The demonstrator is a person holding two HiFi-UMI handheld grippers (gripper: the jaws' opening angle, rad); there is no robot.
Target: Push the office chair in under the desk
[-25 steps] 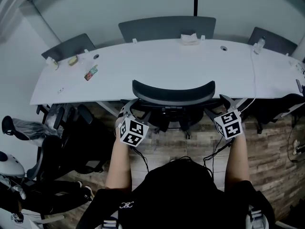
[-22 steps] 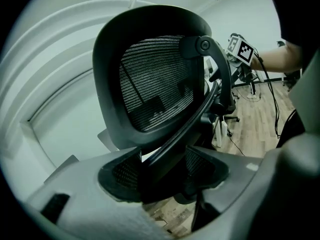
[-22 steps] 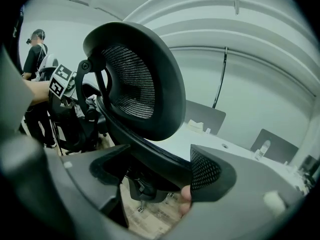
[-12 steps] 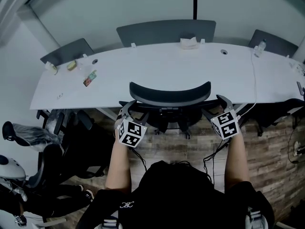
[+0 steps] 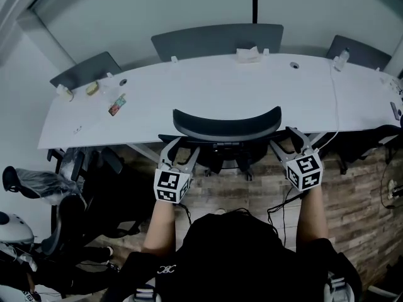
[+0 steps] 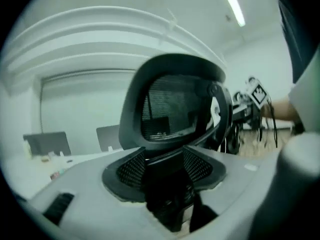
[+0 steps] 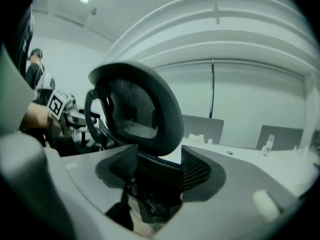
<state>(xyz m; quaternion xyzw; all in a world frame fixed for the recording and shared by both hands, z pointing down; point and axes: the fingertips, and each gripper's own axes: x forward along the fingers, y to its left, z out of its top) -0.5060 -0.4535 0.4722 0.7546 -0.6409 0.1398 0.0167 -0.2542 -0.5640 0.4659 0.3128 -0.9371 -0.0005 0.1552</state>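
**Chair at desk edge, both grippers behind it, jaws apart**

The chair (image 5: 227, 123) stood at the middle of the desk's near edge. Its curved backrest rim was right at that edge, touching or just beside it, could not tell which. Everything ahead of the backrest was hidden under the top. Dark back support and base legs showed on the floor (image 5: 356, 194) just behind the edge.

The desk (image 5: 208, 87) was long, white and bowed.

The left gripper (image 5: 183, 148) sat behind the chair's left side and the right gripper (image 5: 288, 141) behind its right side. Both pointed at the chair. A bare forearm (image 5: 162, 222) ran back from each to a person in a black top.

Left jaws were apart and had just been closing. In the left gripper view the chair's dark lower frame showed in the gap, with the mesh backrest above it. No pad was seen pressing on anything.

Right jaws were the same: apart, just been closing, dark frame in the gap, nothing clamped.

On the desk:
- a tissue pack (image 5: 250, 53) at the far middle
- a bottle (image 5: 342, 59) at the far right
- small packets (image 5: 117, 104) toward the left end
- a cable (image 5: 335, 109) across the right part

Grey panels (image 5: 217, 39) stood along the far side. Other chairs (image 5: 94, 181), black, crowded the floor at the left.
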